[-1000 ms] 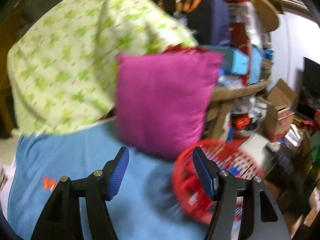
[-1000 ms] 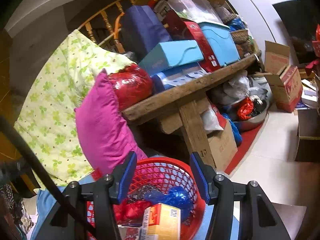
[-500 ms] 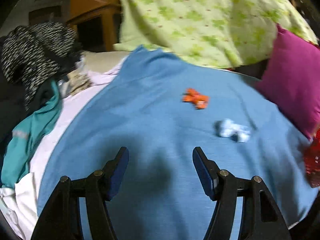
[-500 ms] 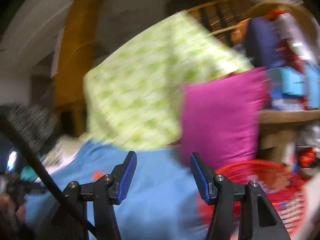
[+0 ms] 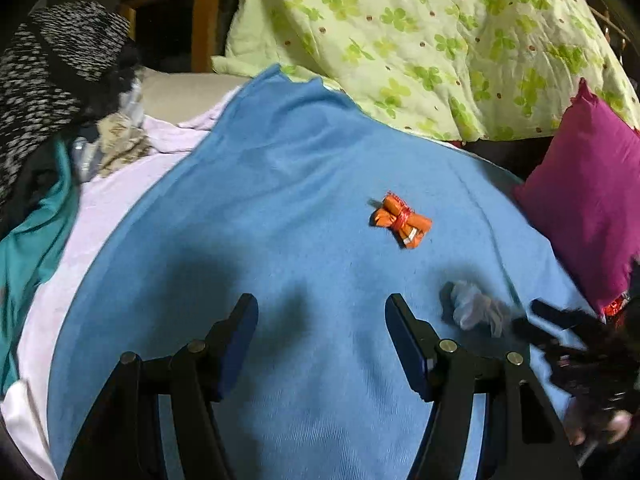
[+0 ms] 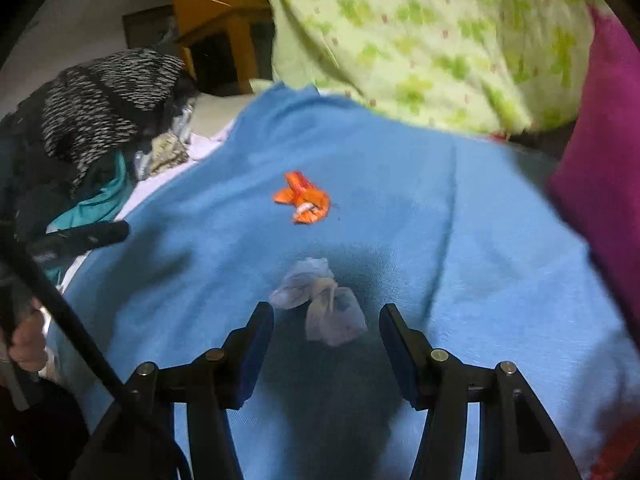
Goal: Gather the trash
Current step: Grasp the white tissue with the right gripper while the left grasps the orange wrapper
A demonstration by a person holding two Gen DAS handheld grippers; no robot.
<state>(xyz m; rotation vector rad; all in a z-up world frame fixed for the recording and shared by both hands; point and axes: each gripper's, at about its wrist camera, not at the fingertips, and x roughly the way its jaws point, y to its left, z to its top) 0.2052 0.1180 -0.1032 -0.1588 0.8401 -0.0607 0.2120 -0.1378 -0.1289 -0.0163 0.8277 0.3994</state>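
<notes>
An orange crumpled wrapper [image 5: 401,221] lies on the blue blanket [image 5: 280,208], ahead and right of my open, empty left gripper [image 5: 321,338]. A white crumpled tissue [image 5: 476,312] lies nearer, to its right. In the right wrist view the tissue [image 6: 320,300] sits just ahead of and between the tips of my open, empty right gripper [image 6: 326,344], and the orange wrapper [image 6: 304,200] lies farther on the blanket [image 6: 440,220]. The right gripper's tips show at the right edge of the left wrist view [image 5: 540,320].
A green floral quilt [image 5: 420,40] is piled behind the blanket. A magenta pillow [image 5: 588,208] stands at the right. Dark, teal and white clothes [image 5: 48,100] are heaped at the left. A wooden stand [image 5: 192,8] is behind.
Both grippers swung left from the red basket and shelves to face the blue blanket. The right gripper has come down close over the white tissue.
</notes>
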